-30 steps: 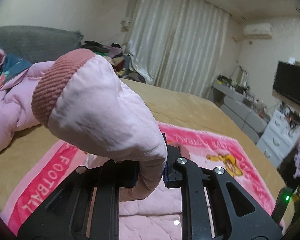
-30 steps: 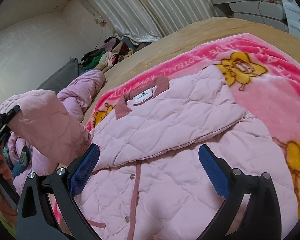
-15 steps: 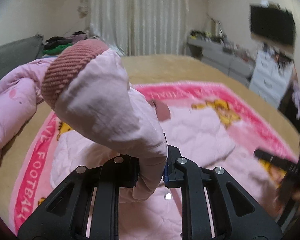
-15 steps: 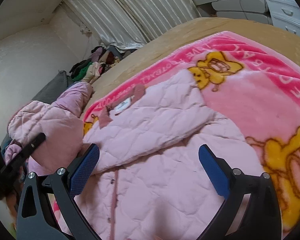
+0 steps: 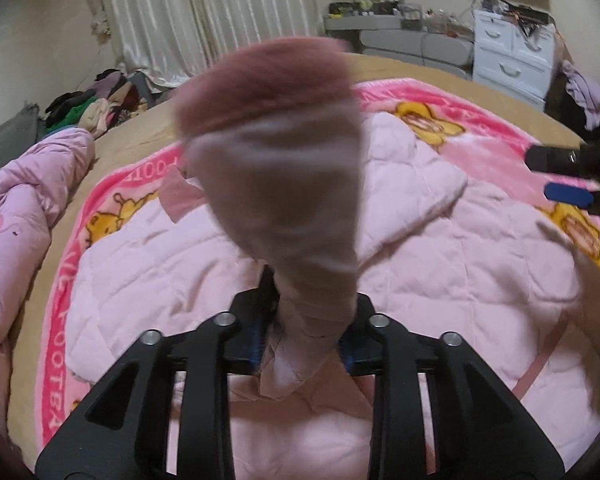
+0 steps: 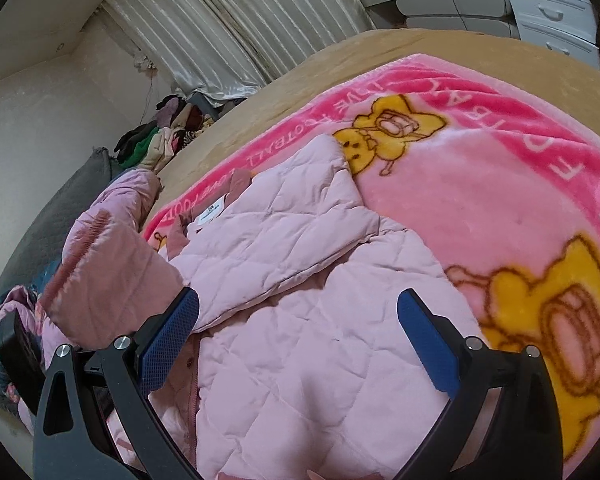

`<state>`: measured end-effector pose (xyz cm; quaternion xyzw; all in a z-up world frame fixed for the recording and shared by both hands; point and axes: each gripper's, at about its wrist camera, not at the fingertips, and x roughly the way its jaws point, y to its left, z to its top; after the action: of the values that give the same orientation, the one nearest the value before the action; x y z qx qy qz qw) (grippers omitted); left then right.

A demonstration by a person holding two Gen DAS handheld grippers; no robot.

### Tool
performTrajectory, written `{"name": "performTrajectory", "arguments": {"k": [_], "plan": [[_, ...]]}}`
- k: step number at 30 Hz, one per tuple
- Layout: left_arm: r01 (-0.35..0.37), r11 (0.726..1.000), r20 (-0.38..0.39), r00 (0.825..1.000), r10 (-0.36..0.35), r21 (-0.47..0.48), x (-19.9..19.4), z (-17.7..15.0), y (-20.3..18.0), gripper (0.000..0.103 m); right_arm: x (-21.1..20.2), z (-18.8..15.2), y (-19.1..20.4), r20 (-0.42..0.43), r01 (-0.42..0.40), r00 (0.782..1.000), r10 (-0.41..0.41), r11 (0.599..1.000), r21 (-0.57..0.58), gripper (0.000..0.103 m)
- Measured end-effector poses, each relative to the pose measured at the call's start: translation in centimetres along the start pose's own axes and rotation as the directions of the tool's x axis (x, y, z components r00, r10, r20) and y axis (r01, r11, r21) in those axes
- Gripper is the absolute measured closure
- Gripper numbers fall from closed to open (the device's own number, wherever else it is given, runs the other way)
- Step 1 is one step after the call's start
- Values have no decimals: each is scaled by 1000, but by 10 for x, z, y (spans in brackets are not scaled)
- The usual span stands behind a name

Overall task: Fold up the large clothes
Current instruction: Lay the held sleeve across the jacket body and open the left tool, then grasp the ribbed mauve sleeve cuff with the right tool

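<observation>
A pale pink quilted jacket (image 5: 440, 260) (image 6: 300, 340) lies open-side up on a pink cartoon blanket (image 6: 480, 180), its far sleeve (image 6: 300, 232) folded across the chest. The other sleeve (image 5: 284, 184), with a darker ribbed cuff (image 5: 268, 80), stands up blurred between the jaws of my left gripper (image 5: 304, 320). These jaws are opening and the pads no longer pinch the sleeve tight. From the right wrist the same sleeve (image 6: 112, 272) hangs over the jacket's left side. My right gripper (image 6: 298, 300) hovers wide open over the jacket front, with nothing between its fingers.
A second pink puffy garment (image 5: 16, 208) is heaped at the bed's left edge beside a grey pillow (image 6: 60, 208). A pile of clothes (image 5: 96, 104) lies at the far corner by the curtain. White drawers (image 5: 512, 64) stand beyond the tan sheet (image 6: 340, 60).
My left gripper came down and swung over the jacket body with the sleeve. Its jaws have spread, and the sleeve now blurs between them. The right gripper drifted slightly and stays open.
</observation>
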<state>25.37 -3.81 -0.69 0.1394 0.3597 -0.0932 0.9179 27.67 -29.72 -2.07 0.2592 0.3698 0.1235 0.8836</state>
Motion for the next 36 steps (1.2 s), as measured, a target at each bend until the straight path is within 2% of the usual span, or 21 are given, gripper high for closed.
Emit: {"name": "performTrajectory", "arguments": {"k": [1,3,7,9,12,15,18,21,23,26,28,30,32,36], "plan": [[2,1000,-9,1000,-2,9,3,-2,-3,73,2,0,0,-6,-10,1000,10,1000,6,4],[15,1000,-19,1000,-15,15,5,-7,-5,59,4,-1,2,-15,-22,1000,22,1000,12,4],[48,998,-46,998,-45,49,8,-17,-13,50,5,-2,4,-22,-25,999,25,1000,17,4],[77,994,-74,995,-71,74,8,-23,-18,39,7,-3,6,-27,-26,999,26,1000,17,4],[88,990,-103,992,-77,110,8,-33,-26,30,10,-4,10,-36,-28,999,29,1000,11,4],[136,985,-125,985,-122,107,0,-41,-26,22,15,-6,17,-54,-40,998,40,999,-2,4],[192,978,-118,976,-182,80,-12,-43,-16,15,22,-10,24,-80,-57,995,56,998,-9,4],[191,980,-90,979,-185,63,-24,-41,-4,10,31,-14,32,-113,-78,991,76,997,-12,4],[171,985,-86,982,-170,5,-25,-33,16,10,38,-17,37,-140,-101,985,100,995,-5,4],[106,989,-72,991,-114,-105,-21,-17,55,9,49,-23,45,-190,-134,973,134,991,9,4],[69,977,-68,994,-84,-202,-18,-7,83,9,57,-31,50,-219,-142,965,142,990,19,4],[45,951,-71,995,-70,-305,-14,0,110,9,62,-39,54,-242,-130,962,130,991,18,4],[5,914,-56,998,-31,-405,-12,3,141,9,63,-45,57,-254,-115,960,115,993,13,4],[-23,861,-15,1000,18,-508,-13,-9,173,9,69,-54,59,-285,-124,950,124,992,17,4]]}}
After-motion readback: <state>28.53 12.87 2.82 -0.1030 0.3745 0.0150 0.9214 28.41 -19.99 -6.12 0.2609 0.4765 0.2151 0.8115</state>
